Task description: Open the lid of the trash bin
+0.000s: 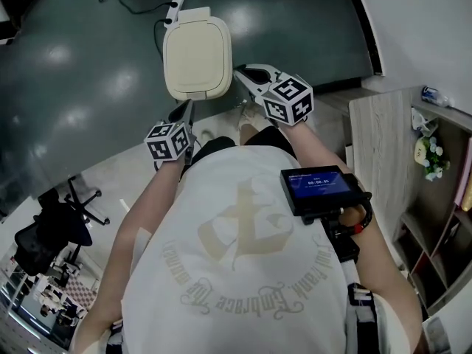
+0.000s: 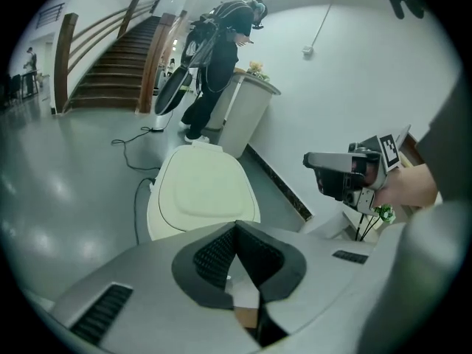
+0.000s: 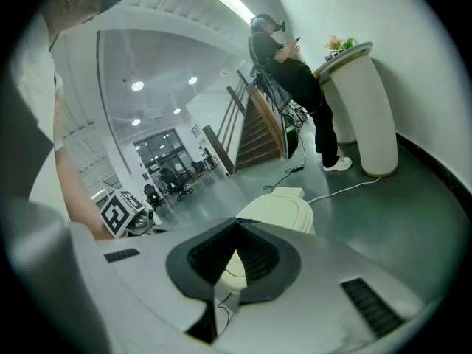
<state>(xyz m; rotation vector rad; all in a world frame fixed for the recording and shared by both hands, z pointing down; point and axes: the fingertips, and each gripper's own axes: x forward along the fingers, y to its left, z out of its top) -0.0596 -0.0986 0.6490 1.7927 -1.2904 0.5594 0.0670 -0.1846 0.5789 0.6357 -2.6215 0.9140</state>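
Note:
The cream trash bin (image 1: 197, 54) stands on the dark grey floor ahead of me, its lid down flat. In the left gripper view the bin (image 2: 203, 190) lies just beyond the jaws, and the right gripper view shows the bin (image 3: 284, 211) a little further off. My left gripper (image 1: 182, 115) hovers near the bin's front edge, shut and empty. My right gripper (image 1: 248, 78) is at the bin's front right corner, also shut on nothing. Neither touches the lid.
A white power strip (image 1: 175, 9) with a cable lies behind the bin. A person (image 2: 221, 46) stands at a white counter (image 2: 247, 113) near a staircase (image 2: 110, 65). A wooden shelf unit (image 1: 387, 161) is at my right, an office chair (image 1: 55, 231) at my left.

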